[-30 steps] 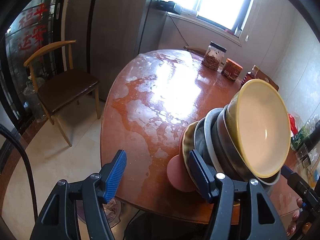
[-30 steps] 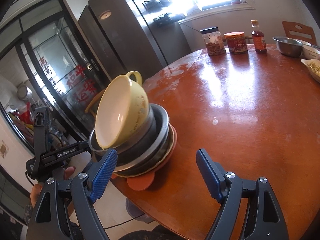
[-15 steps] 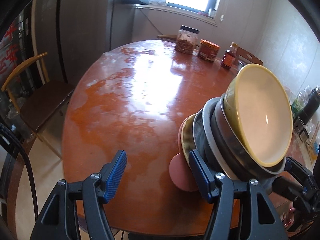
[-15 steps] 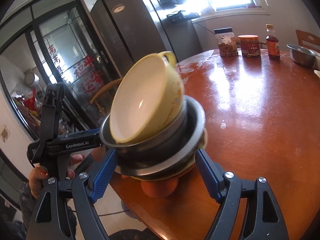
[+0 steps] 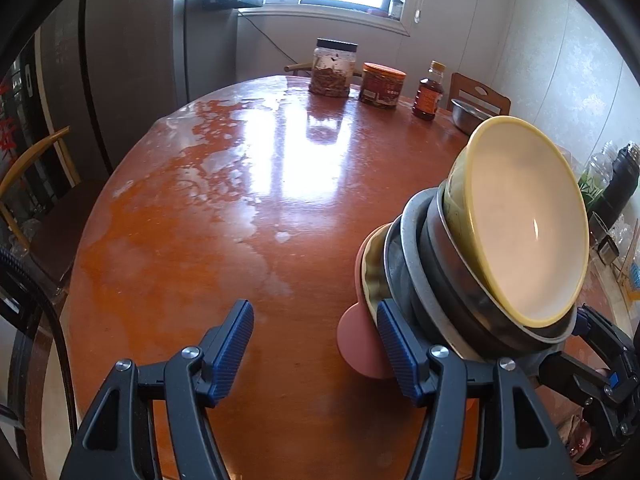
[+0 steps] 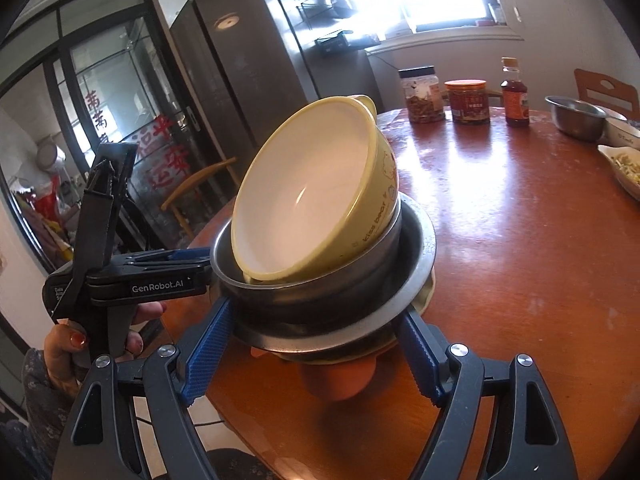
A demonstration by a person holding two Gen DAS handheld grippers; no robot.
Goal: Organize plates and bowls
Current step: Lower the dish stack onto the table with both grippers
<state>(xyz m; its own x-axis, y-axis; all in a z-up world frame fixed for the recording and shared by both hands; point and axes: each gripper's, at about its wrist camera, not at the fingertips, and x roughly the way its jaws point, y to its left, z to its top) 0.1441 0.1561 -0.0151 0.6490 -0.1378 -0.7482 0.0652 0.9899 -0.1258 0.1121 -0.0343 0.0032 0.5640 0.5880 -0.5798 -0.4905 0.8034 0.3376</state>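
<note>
A stack of dishes (image 6: 320, 280) stands near the table's front edge: a pink plate (image 5: 356, 344) with a tab at the bottom, then a yellow plate, a grey plate and a steel bowl (image 5: 448, 280). On top leans a yellow bowl (image 6: 308, 196) with a white inside. My right gripper (image 6: 316, 316) is open, its blue pads (image 6: 204, 352) on either side of the stack's lower rims. My left gripper (image 5: 312, 312) is open with nothing between its fingers. Its right finger (image 5: 400, 348) lies against the stack's left edge.
At the table's (image 5: 240, 208) far side stand a clear jar (image 5: 334, 68), an orange-lidded jar (image 5: 382, 86) and a sauce bottle (image 5: 429, 92). A steel bowl (image 6: 576, 116) and a white dish of food (image 6: 624, 168) sit far right. A wooden chair (image 5: 36, 184) is left, a person's hand (image 6: 72, 340) below.
The right gripper has moved left until the stack stands between its fingers. The left gripper has swung right along the table, with the stack still against its right finger.
</note>
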